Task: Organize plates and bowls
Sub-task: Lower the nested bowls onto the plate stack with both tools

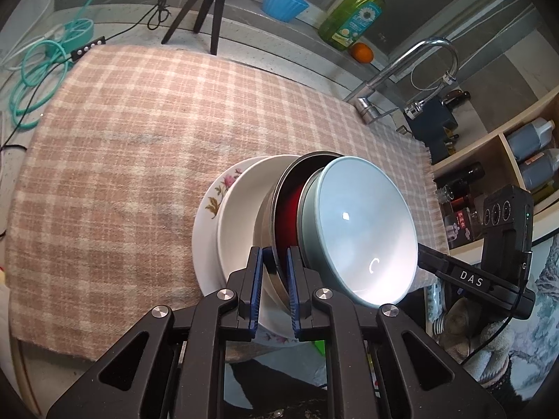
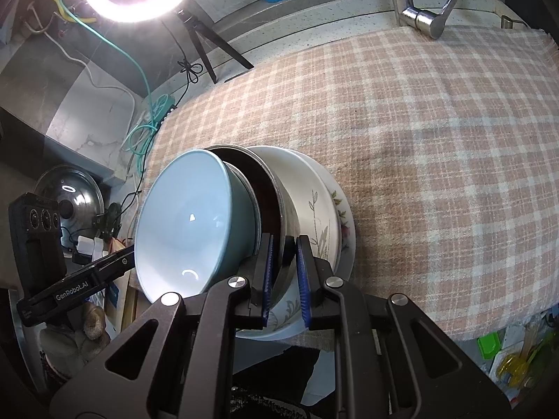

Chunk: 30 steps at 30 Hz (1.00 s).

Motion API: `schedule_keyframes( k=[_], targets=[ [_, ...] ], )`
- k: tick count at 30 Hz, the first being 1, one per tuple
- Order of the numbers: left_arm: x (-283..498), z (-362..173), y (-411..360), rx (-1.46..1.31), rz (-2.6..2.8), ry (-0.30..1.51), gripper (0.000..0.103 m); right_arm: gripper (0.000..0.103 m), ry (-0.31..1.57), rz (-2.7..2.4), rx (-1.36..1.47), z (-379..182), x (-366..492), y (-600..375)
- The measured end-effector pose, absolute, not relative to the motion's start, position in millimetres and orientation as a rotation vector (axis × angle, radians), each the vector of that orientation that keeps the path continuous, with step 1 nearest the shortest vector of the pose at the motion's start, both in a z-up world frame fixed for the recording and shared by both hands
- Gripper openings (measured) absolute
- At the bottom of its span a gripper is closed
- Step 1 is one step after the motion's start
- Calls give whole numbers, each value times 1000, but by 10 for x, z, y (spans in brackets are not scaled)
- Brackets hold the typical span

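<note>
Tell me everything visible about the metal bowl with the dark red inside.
The metal bowl has a thin silvery rim and a glossy dark red interior. It sits in a stack, nested in a white bowl and holding a light blue bowl. The left gripper and the right gripper each clamp its rim on opposite sides.

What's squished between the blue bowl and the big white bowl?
A metal bowl with a dark red inside sits between the blue bowl and the white bowl; both wrist views show it.
</note>
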<state>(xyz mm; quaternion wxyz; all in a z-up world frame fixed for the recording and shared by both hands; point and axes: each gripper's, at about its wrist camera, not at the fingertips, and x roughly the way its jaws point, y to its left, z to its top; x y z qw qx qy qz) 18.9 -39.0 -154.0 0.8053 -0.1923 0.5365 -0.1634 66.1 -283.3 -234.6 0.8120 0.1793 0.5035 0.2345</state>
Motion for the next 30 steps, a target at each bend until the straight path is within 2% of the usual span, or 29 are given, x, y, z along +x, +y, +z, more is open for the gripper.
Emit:
schedule_keyframes(
  k=[20,24,25,27,28,30],
  targets=[
    [193,-1537,-395,-395,-333,1146,11,16,1064,518,385,-2340,616,-2905],
    [185,-1534,-390,-394,-323,1147,14,16,1061,520,391,-2323,607,-2915],
    [179,-1529,-385,-394,-321,1146,14,18,1059,520,394,-2313,600,-2921],
    [170,-1516,-377,-388,-310,1143,18,28,1047,511,394,-2289,590,-2945],
    [163,-1503,-369,-386,-305,1138,19,38,1042,508,394,-2279,583,-2959],
    [155,-1482,-354,-386,-303,1132,21,45,1028,501,389,-2247,574,-2984]
  ],
)
